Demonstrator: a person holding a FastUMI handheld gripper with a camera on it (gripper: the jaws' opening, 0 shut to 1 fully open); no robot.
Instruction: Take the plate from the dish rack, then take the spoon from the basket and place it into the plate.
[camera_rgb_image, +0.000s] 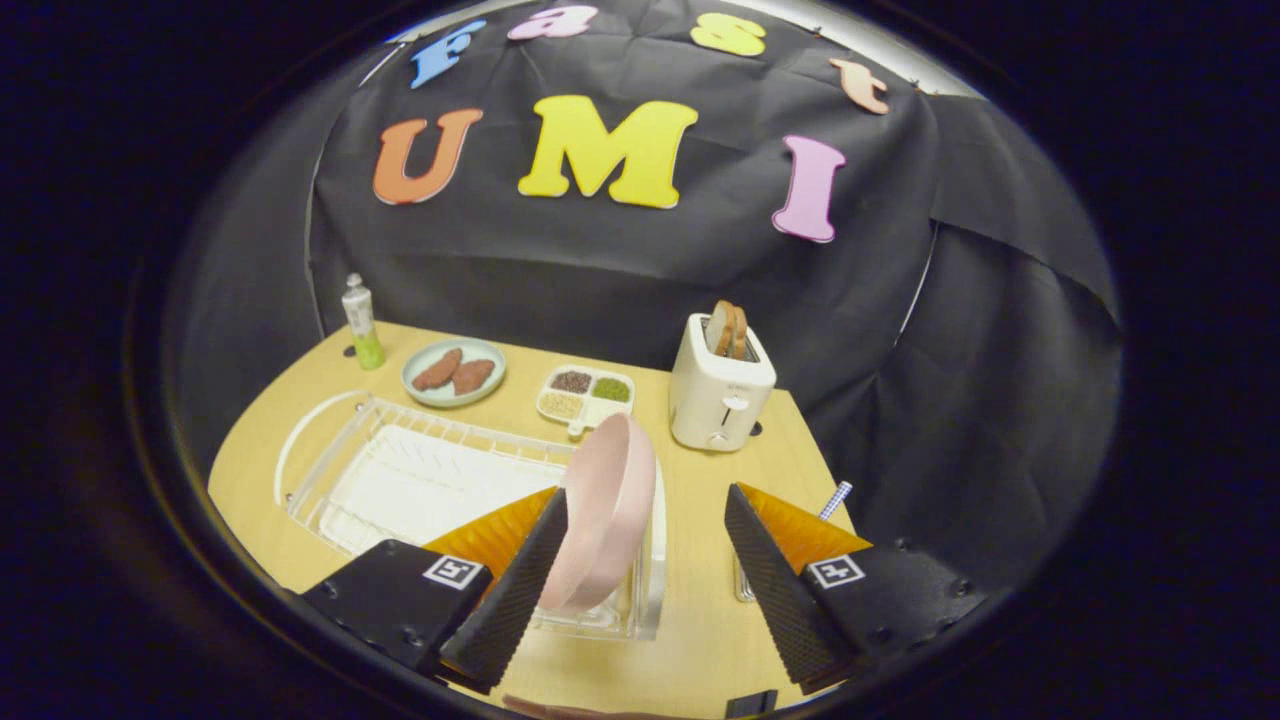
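We see the gripper (645, 560) with its jaws spread wide, holding nothing; the left finger (515, 590) lies just beside the round pink plate (605, 515), contact unclear, while the right finger (770, 585) stands well apart from it; the one plate stands on edge in the clear wire dish rack (420, 480), between the jaws and nearer the left; beyond, towards the far edge of the wooden desk (700, 620), we count one white toaster (720, 390) with two slices, one green plate (453, 372) bearing two brown pieces, one divided tray (586, 396), one tube (362, 322); we cannot make out the spoon or basket.
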